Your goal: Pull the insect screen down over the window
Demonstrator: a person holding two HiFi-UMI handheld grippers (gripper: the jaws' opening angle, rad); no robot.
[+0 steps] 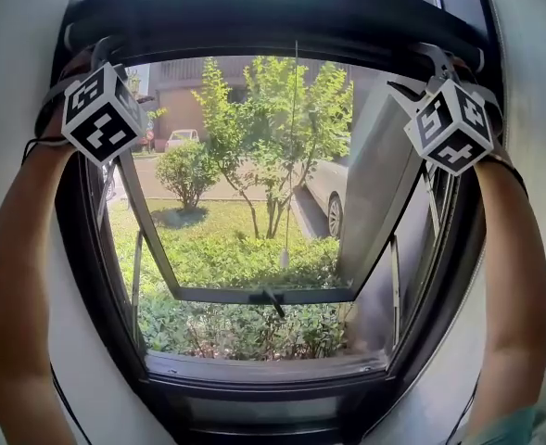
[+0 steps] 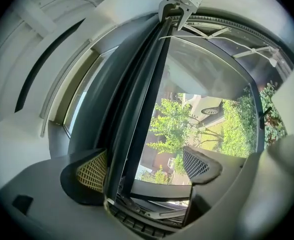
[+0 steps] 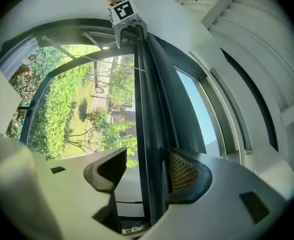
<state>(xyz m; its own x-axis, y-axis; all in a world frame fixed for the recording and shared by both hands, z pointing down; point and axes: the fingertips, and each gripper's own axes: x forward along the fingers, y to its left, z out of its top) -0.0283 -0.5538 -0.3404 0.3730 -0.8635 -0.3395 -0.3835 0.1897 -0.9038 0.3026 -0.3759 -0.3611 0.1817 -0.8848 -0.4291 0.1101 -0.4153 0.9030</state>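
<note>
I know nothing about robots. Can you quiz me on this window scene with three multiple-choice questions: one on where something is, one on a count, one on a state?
1. Where are the two grippers?
A. up at the top of the window
B. down at the sill
C. outside on the lawn

2. How many marker cubes show in the head view?
A. one
B. two
C. four

3. The glass sash is
A. shut flat
B. swung open outward
C. taken out

Answers:
1 A: the left gripper and right gripper each straddle the dark bar along the top.
2 B: a left cube and a right cube.
3 B: the sash tilts out over the shrubs.
</note>
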